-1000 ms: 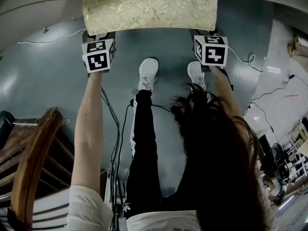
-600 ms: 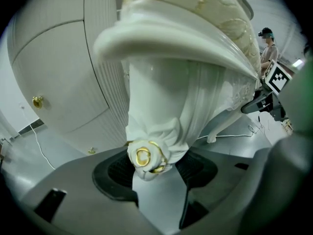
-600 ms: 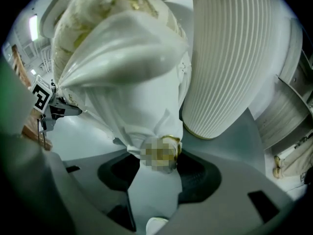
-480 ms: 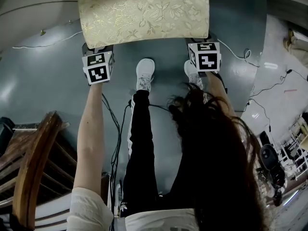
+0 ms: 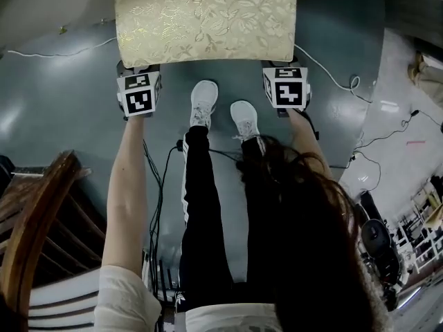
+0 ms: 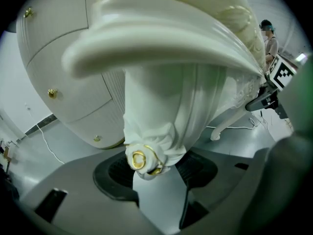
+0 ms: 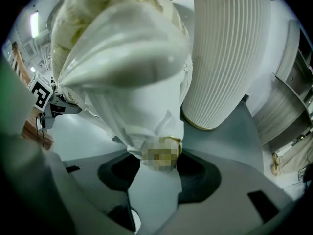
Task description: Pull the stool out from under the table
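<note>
The stool has a gold floral seat [image 5: 205,19] and white carved legs. In the head view it stands at the top, and both grippers are at its near corners. My left gripper [image 5: 136,69] is shut on the near left leg [image 6: 161,106]; the leg's gold rosette sits between the dark pads [image 6: 117,173]. My right gripper [image 5: 280,66] is shut on the near right leg [image 7: 142,111], its pads [image 7: 195,173] against both sides. The jaws themselves are hidden under the marker cubes in the head view.
The person's white shoes [image 5: 203,102] stand on the grey floor between the grippers. A dark wooden chair [image 5: 34,220] is at the lower left. Cables [image 5: 339,81] run across the floor at right. A white fluted pedestal [image 7: 227,48] stands close behind the right leg.
The stool's seat and both grippers have come a little nearer to the person. The right foot has stepped back and inward, beside the left foot.
</note>
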The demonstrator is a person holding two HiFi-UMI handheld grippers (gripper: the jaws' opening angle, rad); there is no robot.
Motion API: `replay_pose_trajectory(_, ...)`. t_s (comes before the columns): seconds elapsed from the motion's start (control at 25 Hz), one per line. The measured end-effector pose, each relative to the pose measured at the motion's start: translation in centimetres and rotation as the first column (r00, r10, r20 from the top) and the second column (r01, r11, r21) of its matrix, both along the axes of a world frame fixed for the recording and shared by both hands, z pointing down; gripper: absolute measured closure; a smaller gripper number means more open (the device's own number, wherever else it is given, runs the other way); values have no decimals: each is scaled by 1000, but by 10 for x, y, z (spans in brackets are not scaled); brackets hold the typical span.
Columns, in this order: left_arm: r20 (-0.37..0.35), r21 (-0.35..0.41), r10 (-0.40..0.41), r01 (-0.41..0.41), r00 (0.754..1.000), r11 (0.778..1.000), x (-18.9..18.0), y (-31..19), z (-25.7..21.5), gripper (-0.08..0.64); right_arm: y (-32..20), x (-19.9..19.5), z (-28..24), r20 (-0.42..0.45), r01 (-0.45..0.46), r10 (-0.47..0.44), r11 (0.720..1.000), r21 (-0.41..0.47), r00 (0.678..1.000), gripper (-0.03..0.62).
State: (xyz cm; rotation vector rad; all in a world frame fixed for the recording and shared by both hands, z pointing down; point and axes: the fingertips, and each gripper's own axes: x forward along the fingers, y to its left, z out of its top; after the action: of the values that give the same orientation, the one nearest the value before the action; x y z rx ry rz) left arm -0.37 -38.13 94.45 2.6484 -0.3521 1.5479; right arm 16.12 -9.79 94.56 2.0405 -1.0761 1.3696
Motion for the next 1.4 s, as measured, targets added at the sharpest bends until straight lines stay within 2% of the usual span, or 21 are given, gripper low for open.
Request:
replay_pose_trajectory(0.36,-50,0,-53,53,997,999,-8,3,-3,305,-6,5,2,-4,42,-42,999,8,999,345)
replay_pose_trajectory(0.52,-14,-10,-28,28,1000,1000,0,-4,-5,305,-9,9,1,-3,12,-12,1000,-3,1000,345)
replay_pose_trajectory(0.6,-2,-20,-15,15,1000,1000,-23,15,-1,305,11,-17,3,4,10,-10,1000,-18,1000,345)
replay_pose_trajectory(0.72,-32,-16,-15,15,999,1000,-87,65,8,305,62,-82,9,-18,30,-31,999,-23,999,347)
replay_pose_trajectory(0.76,-30,-15,-14,13,999,1000,-97,72,8,305,69,-92,8,-23,34,-34,999,-24,999,347)
replay_pose_trajectory(0.8,-19,-16,-9,9,1000,1000,-95,70,5,305,67,-89,5,-20,32,-32,999,-29,999,347)
replay_pose_trajectory(0.92,26,-29,7,-6,1000,1000,-56,43,-7,305,42,-53,-7,12,20,-19,999,-46,1000,345)
replay_pose_trajectory(0.96,26,-28,7,-6,1000,1000,-59,46,-3,305,45,-56,-4,14,25,-25,999,-48,1000,347)
replay_pose_trajectory(1.12,6,-13,-15,15,1000,1000,-153,114,17,305,107,-144,16,-6,52,-52,998,-17,999,347)
replay_pose_trajectory(1.16,4,-11,-16,16,1000,1000,-166,124,17,305,117,-156,17,-12,53,-53,999,-9,999,346)
replay_pose_trajectory(1.24,4,-9,-19,19,1000,1000,-175,132,16,305,126,-165,15,-8,62,-62,998,-24,998,347)
replay_pose_trajectory(1.4,-3,-10,-31,31,1000,999,-171,130,16,305,122,-157,12,-15,68,-69,997,-36,998,345)
